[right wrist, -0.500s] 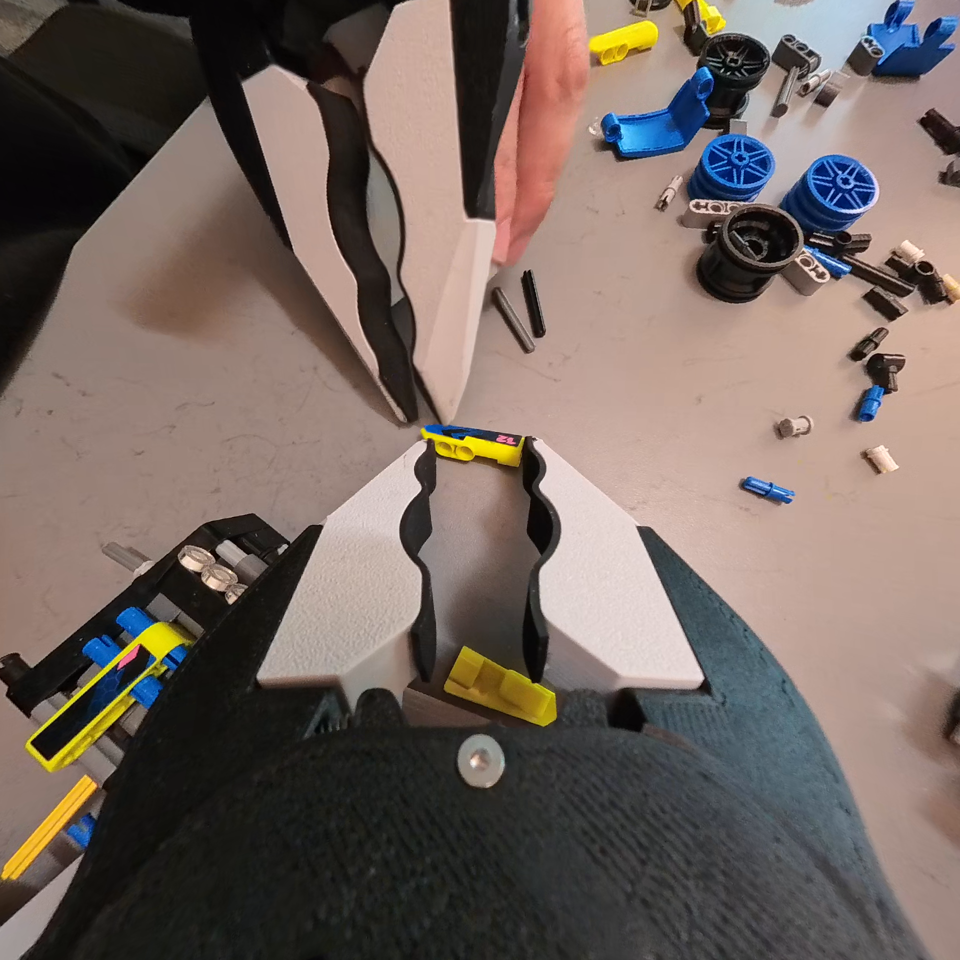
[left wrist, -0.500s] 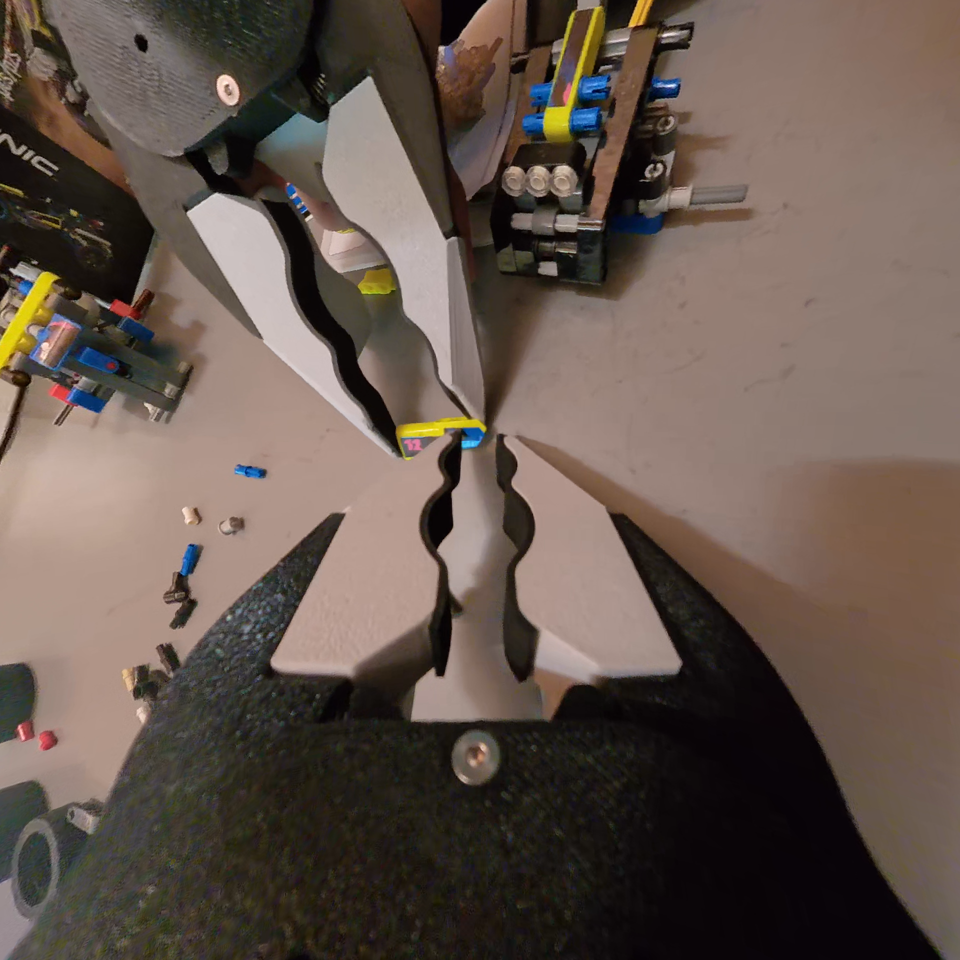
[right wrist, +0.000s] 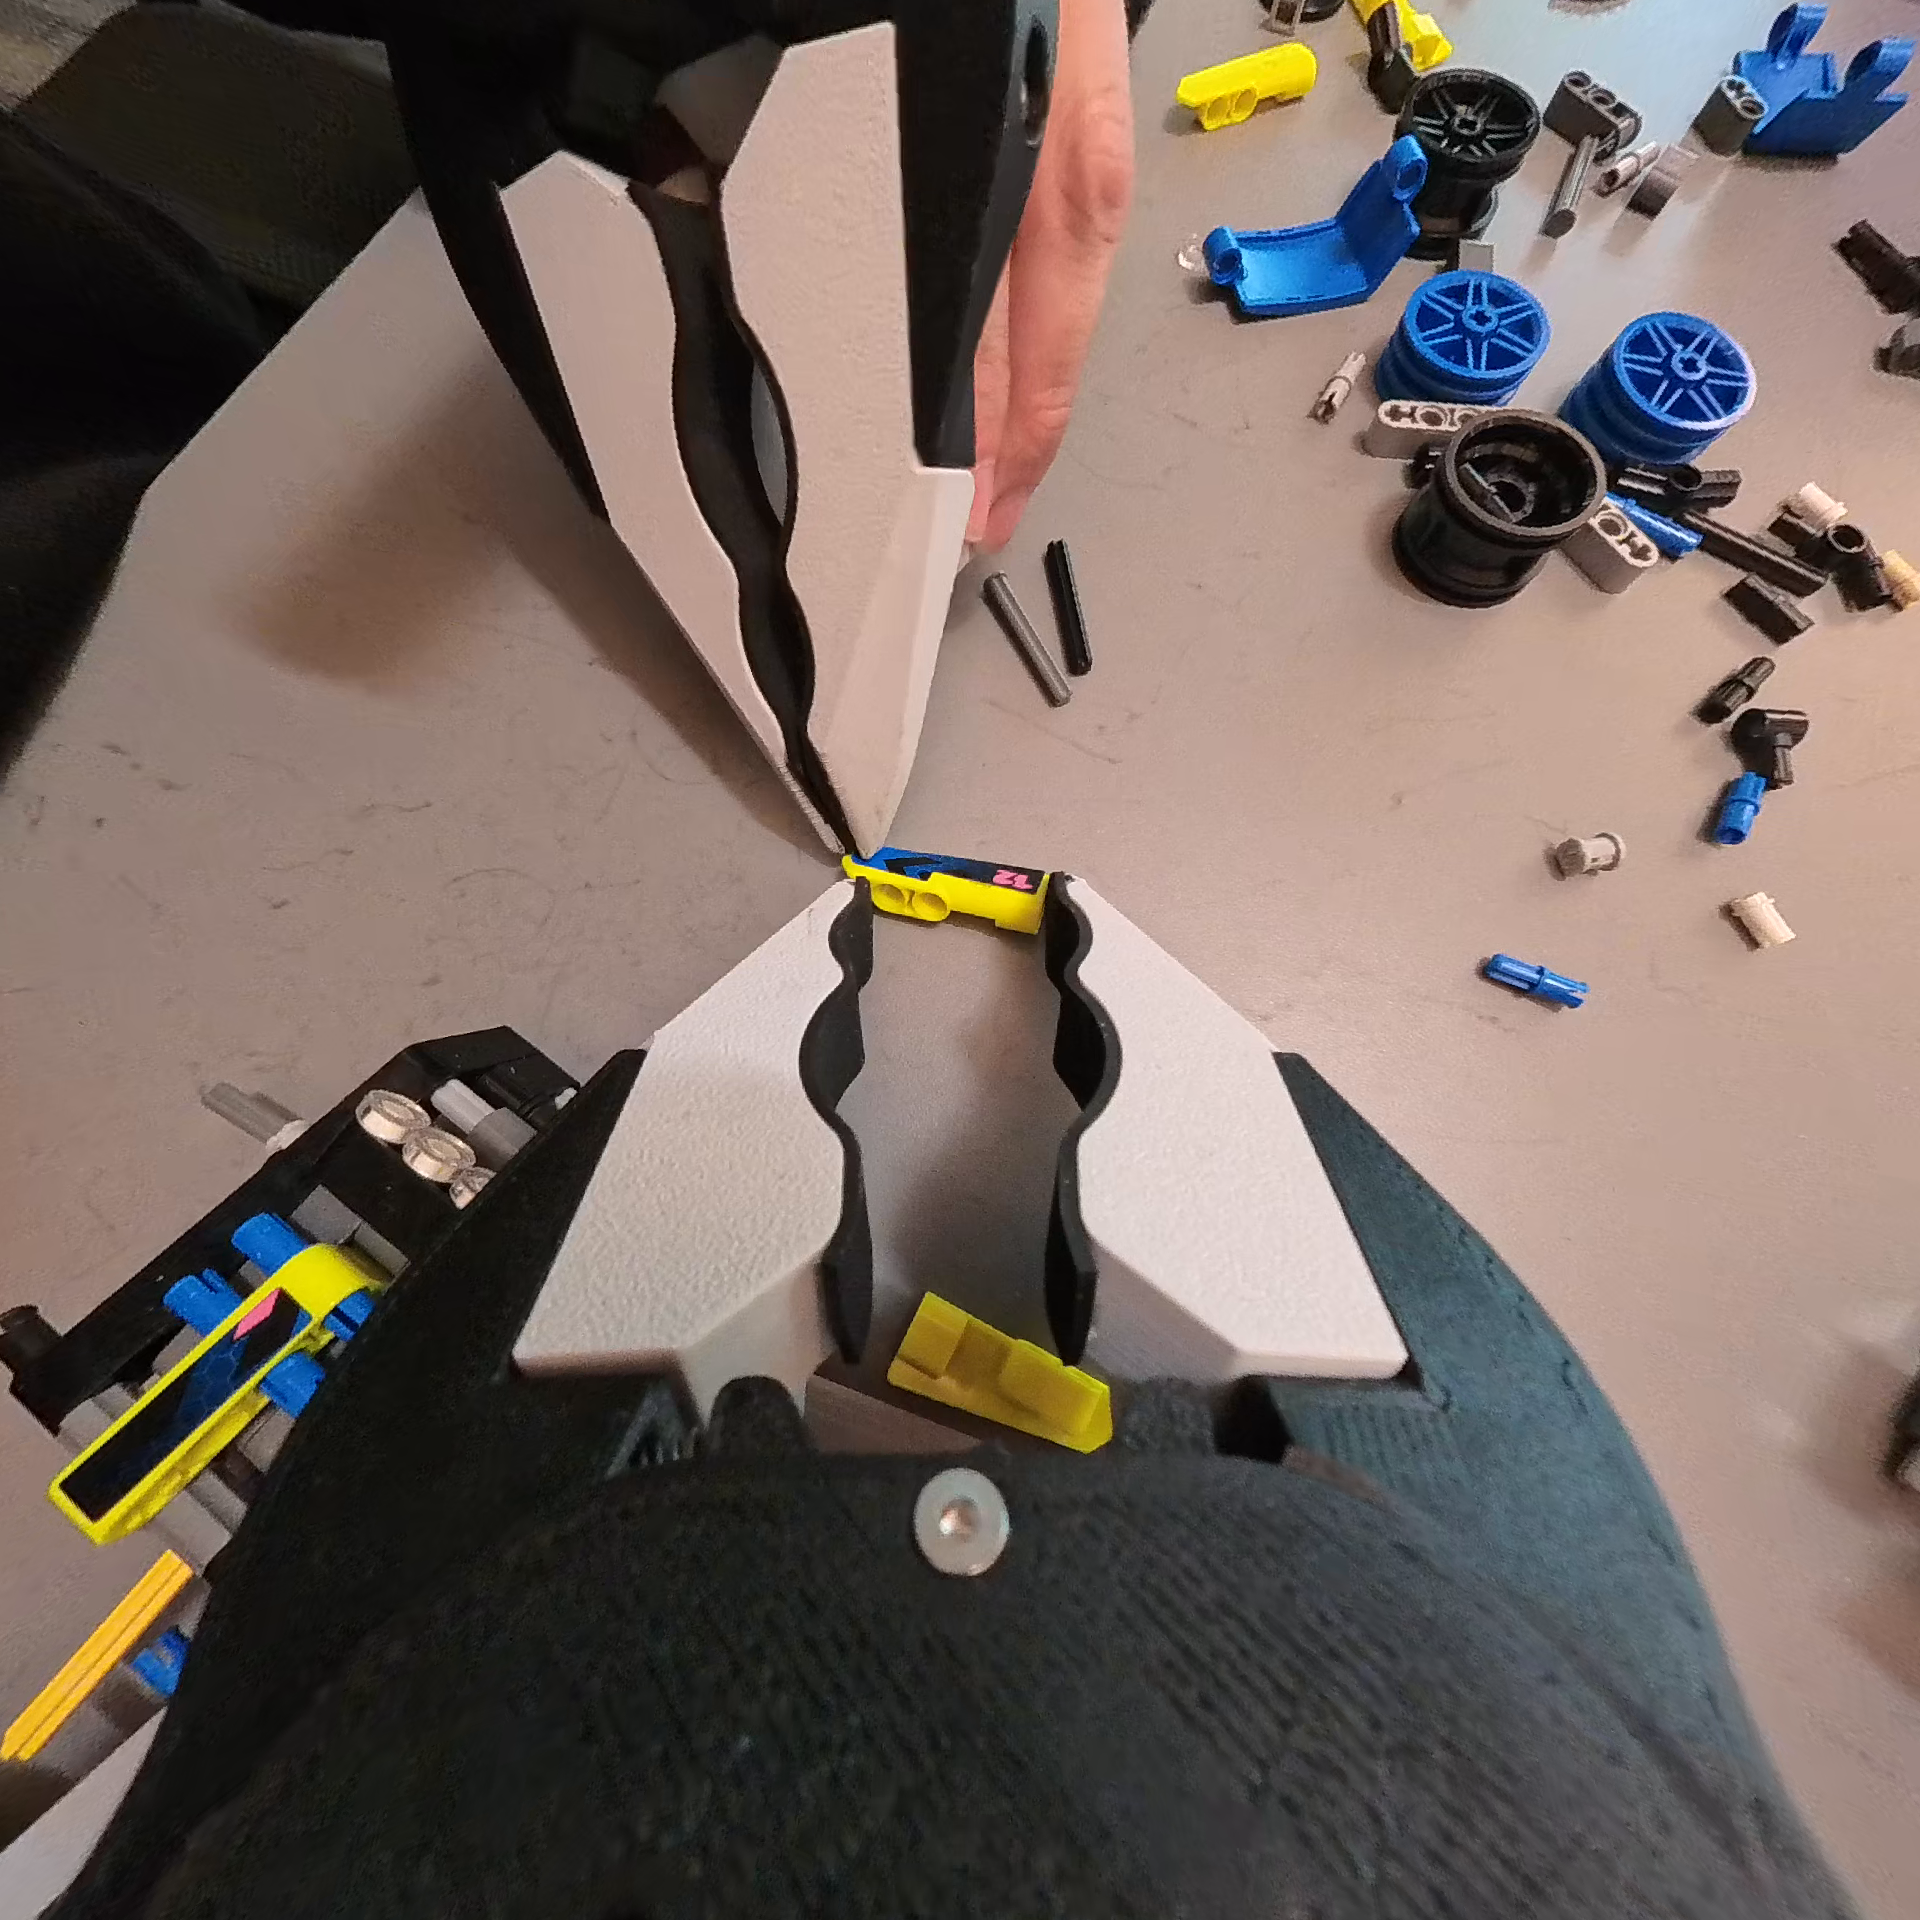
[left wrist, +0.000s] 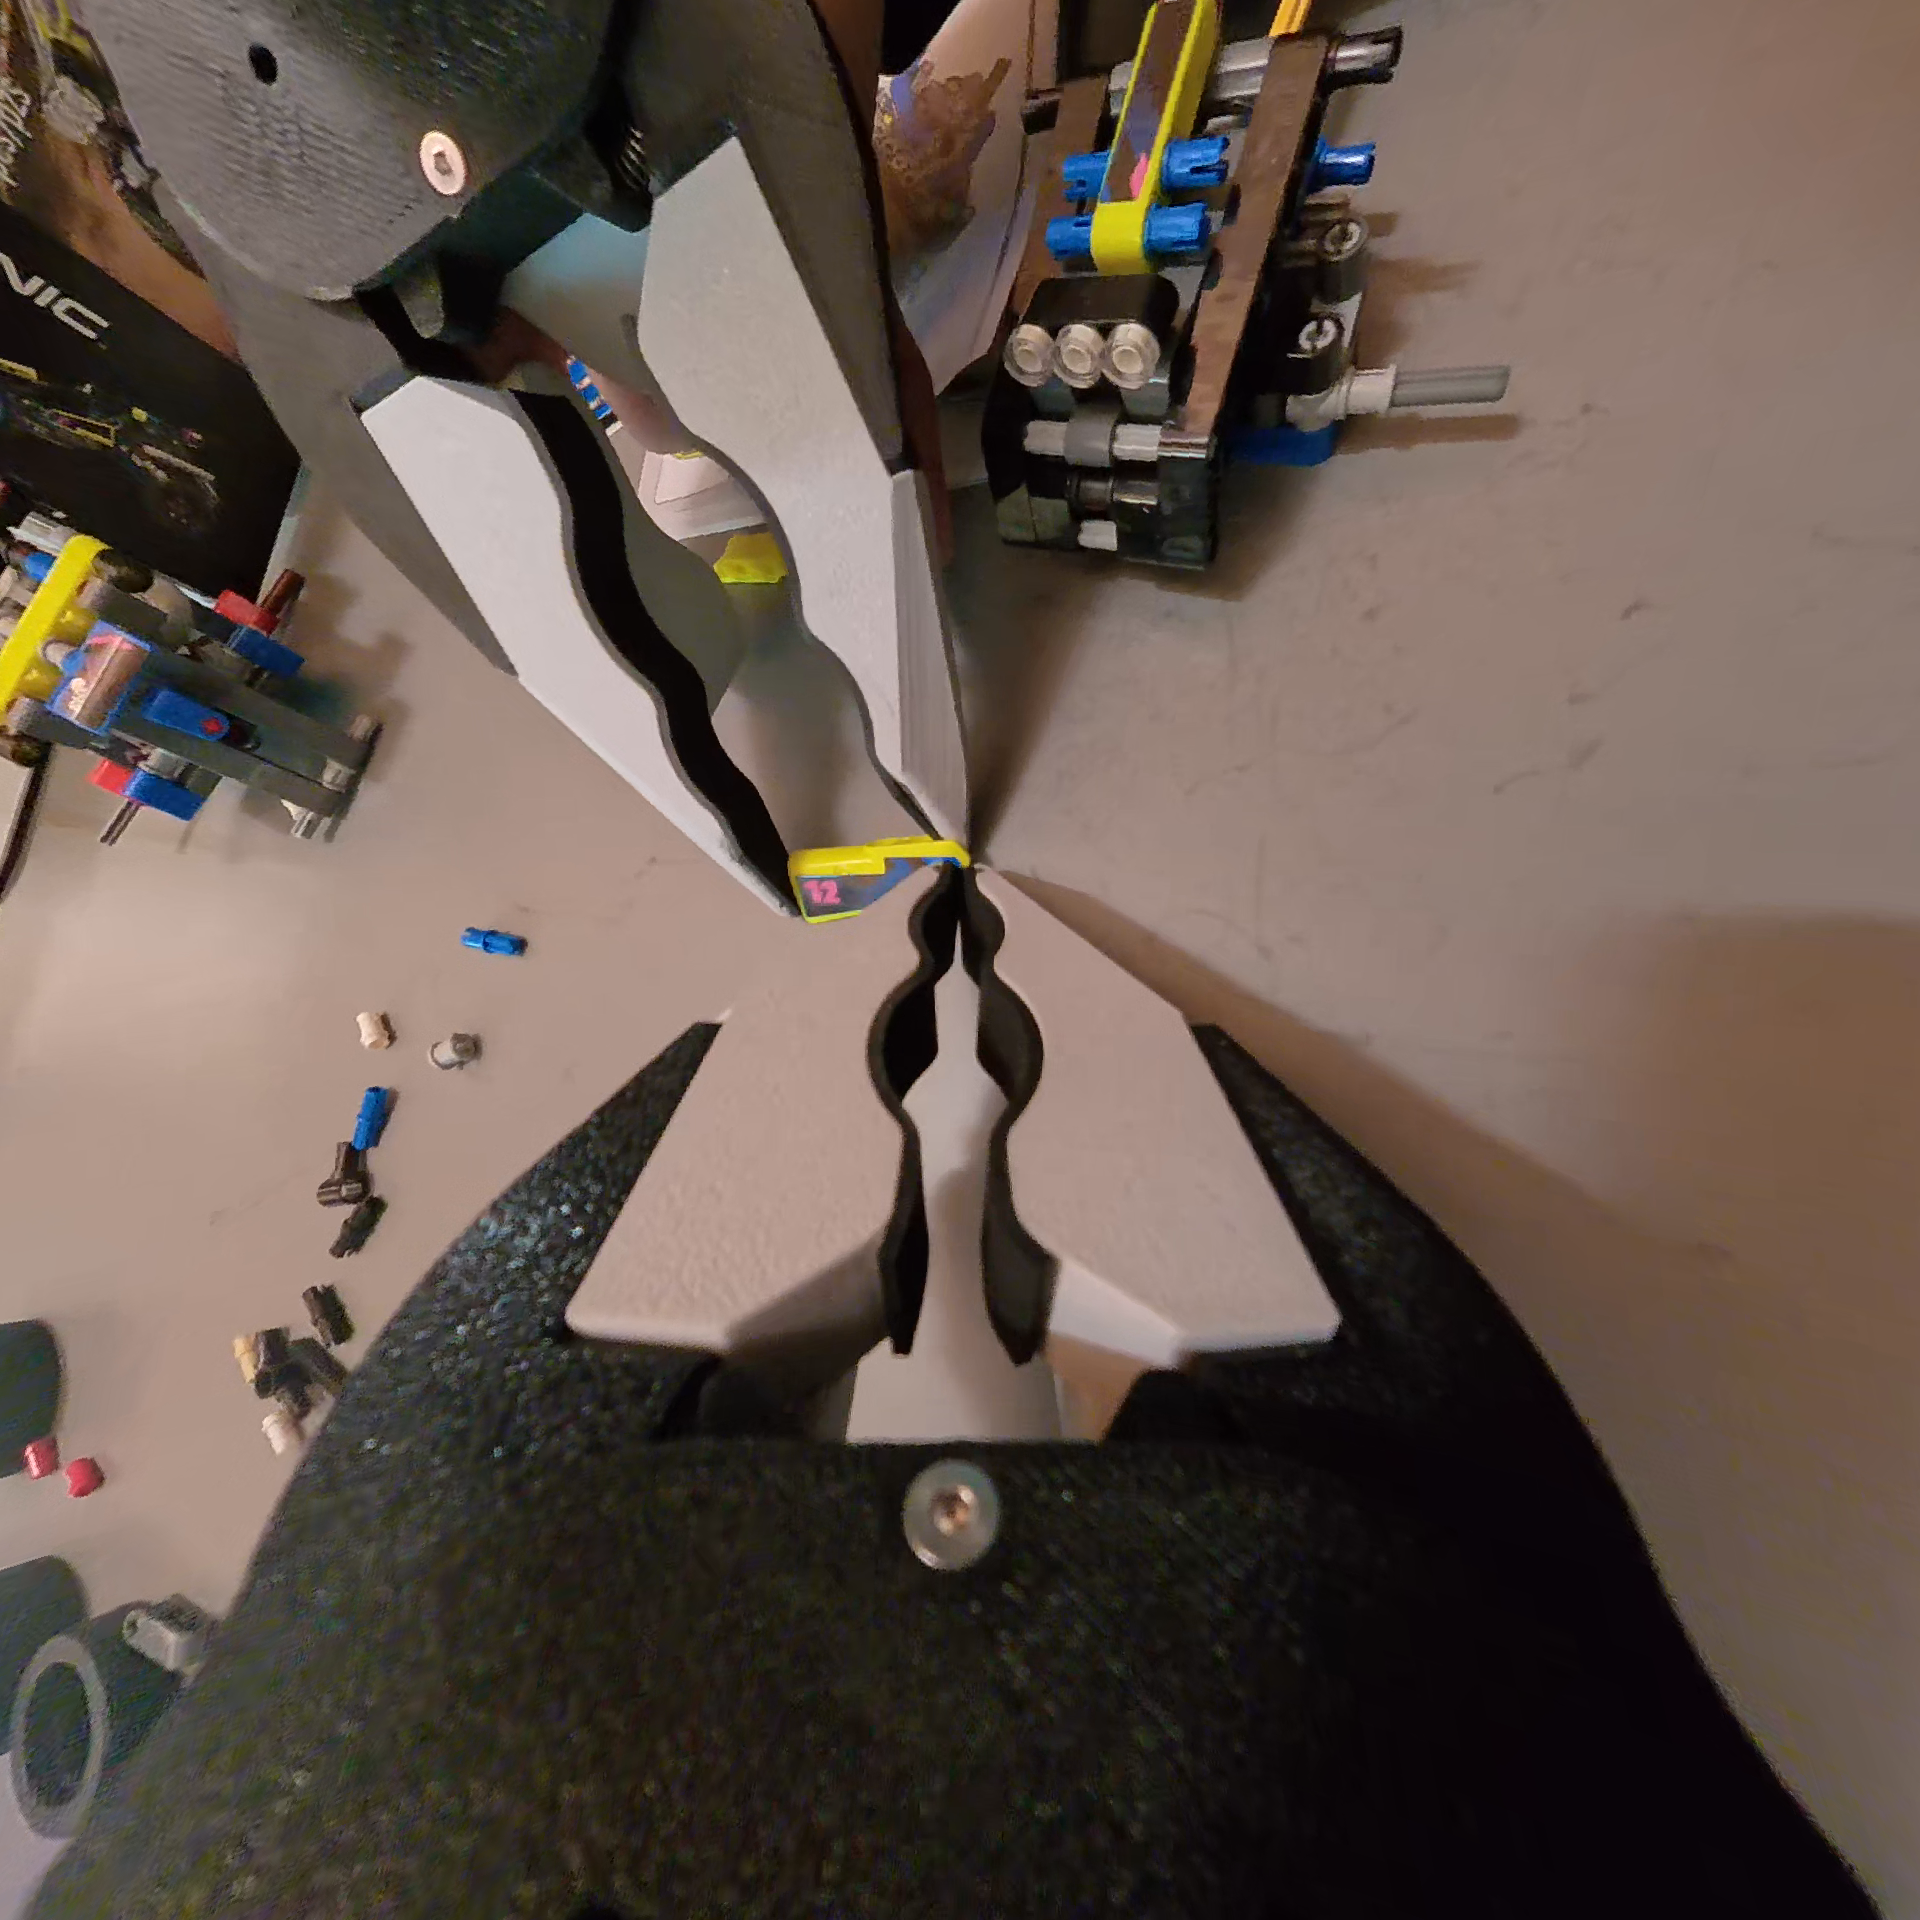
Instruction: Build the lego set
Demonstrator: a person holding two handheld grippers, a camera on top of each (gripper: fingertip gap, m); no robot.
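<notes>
Resting on the grey tabletop (right wrist: pixel 1351 1195), a partly built black, blue and yellow brick model (right wrist: pixel 239 1309) is seen at eight o'clock in the right wrist view. The right gripper (right wrist: pixel 951 904) is clamped on the ends of a small yellow brick panel with a blue-and-black sticker (right wrist: pixel 956 888). The left gripper (left wrist: pixel 958 883) is clenched, its tips touching one end of that panel at twelve o'clock.

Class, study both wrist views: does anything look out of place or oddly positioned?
Yes: a loose yellow piece lies under the base of the right gripper, behind the yellow-and-blue stickered piece its pads clamp end to end.
</notes>
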